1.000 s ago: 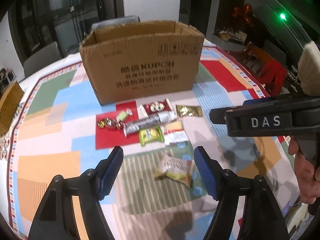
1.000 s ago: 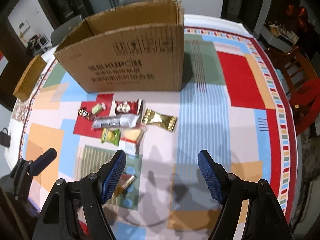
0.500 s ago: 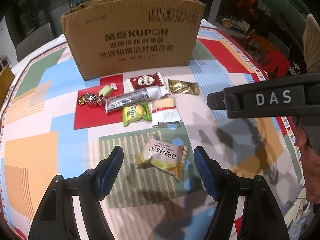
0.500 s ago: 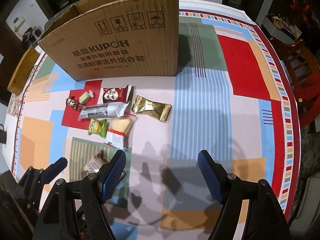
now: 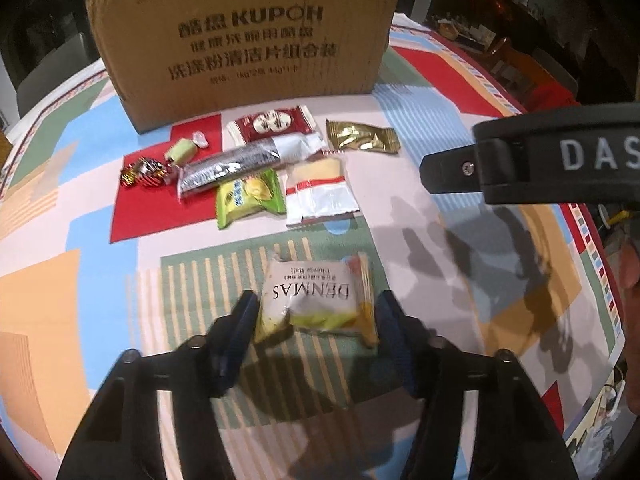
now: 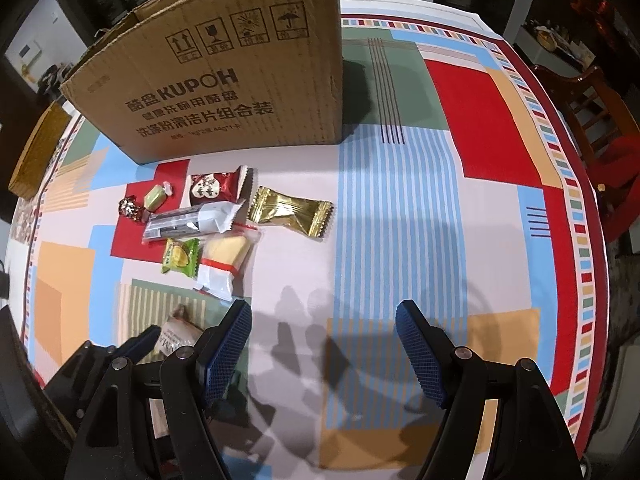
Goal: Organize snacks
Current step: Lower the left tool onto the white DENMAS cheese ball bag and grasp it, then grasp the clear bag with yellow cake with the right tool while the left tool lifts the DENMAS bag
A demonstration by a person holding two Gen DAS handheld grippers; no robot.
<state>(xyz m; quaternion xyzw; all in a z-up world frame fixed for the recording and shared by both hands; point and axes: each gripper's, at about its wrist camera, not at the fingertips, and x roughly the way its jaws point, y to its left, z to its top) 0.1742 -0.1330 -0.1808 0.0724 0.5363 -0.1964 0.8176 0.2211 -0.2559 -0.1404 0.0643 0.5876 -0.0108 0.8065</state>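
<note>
A beige DENMAS snack packet [image 5: 316, 300] lies on the patterned tablecloth [image 5: 80, 280]. My left gripper [image 5: 316, 320] straddles it, its jaws closing, with the blue pads close beside the packet's two side edges. Further back lie several snacks: a gold packet [image 5: 362, 137], a red packet [image 5: 272, 122], a silver bar [image 5: 240, 162], a green packet [image 5: 248, 194], a white-and-red cake packet [image 5: 320, 192] and small candies [image 5: 182, 150]. Behind them stands an open cardboard box [image 5: 248, 40]. My right gripper [image 6: 322, 320] hangs open over bare cloth, right of the left one.
A wooden chair [image 6: 592, 112] stands past the table's right edge. A flat brown box [image 6: 36, 152] lies at the far left. A person's hand [image 5: 630, 280] shows at the right. Striped cloth [image 6: 400, 200] extends right of the gold packet [image 6: 290, 210].
My left gripper has come down over the DENMAS packet and its jaws have narrowed around it. The right gripper has sunk a little, jaws unchanged.
</note>
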